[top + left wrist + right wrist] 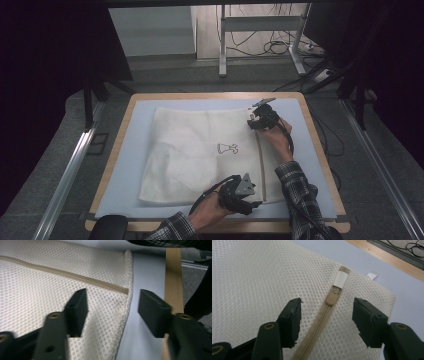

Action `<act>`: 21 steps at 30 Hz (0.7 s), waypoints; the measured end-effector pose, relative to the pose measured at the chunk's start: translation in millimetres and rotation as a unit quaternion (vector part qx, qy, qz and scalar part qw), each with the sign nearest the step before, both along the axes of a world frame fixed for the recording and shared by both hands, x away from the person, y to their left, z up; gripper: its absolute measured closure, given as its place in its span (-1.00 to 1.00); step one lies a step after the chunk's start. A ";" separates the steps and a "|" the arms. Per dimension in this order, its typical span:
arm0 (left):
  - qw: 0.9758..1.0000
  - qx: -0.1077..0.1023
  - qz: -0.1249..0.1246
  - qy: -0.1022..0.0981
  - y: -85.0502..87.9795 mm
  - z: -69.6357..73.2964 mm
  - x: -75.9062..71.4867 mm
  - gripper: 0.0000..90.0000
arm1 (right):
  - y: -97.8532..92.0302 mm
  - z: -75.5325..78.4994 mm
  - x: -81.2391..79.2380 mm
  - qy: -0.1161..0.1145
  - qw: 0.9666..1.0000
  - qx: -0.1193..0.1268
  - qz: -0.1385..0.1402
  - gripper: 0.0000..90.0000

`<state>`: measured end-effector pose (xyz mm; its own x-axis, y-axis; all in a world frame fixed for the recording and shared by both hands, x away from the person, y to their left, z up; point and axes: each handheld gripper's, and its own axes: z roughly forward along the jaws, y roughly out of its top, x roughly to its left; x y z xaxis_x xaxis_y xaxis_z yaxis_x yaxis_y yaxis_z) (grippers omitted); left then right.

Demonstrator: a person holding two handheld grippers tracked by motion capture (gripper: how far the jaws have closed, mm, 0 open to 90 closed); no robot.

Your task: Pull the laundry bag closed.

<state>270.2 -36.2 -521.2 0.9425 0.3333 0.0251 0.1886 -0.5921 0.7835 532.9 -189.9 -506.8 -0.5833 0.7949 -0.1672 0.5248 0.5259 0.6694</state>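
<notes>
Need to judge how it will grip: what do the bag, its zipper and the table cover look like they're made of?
Bag: cream mesh fabric, matte, honeycomb holes throughout. Zipper: tan coil on woven tape, slider probably plastic. Table cover: smooth pale blue sheet, matte, possibly foam or vinyl, over a wood-look table edge.

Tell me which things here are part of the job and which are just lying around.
In the job:
mesh bag
zipper
zipper pull
left claw, open
right claw, open

Lying about:
blue mat
cables on the floor
</notes>
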 end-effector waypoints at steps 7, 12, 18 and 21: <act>0.999 -0.024 0.005 0.039 10.9 1.4 5.8 -0.52 | 1.9 1.5 -4.2 0.008 1.000 0.003 0.005 -0.32; 0.998 -0.031 -0.001 0.046 19.7 4.4 6.9 -0.58 | 1.6 2.8 -7.1 0.013 1.000 0.008 0.009 -0.42; 0.999 -0.019 -0.014 0.029 24.6 5.5 5.7 -0.63 | 0.4 5.2 -11.2 0.022 0.999 0.020 0.020 -0.58; 1.000 -0.015 -0.014 0.017 25.5 4.8 4.2 -0.72 | 0.1 4.7 -12.3 0.041 0.998 0.028 0.024 -0.70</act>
<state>274.4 -10.7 -516.4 0.9515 0.3071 -0.0166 0.1992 -0.5743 0.7940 520.6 -189.8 -502.1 -0.6312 0.7722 -0.0728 0.5546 0.5149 0.6537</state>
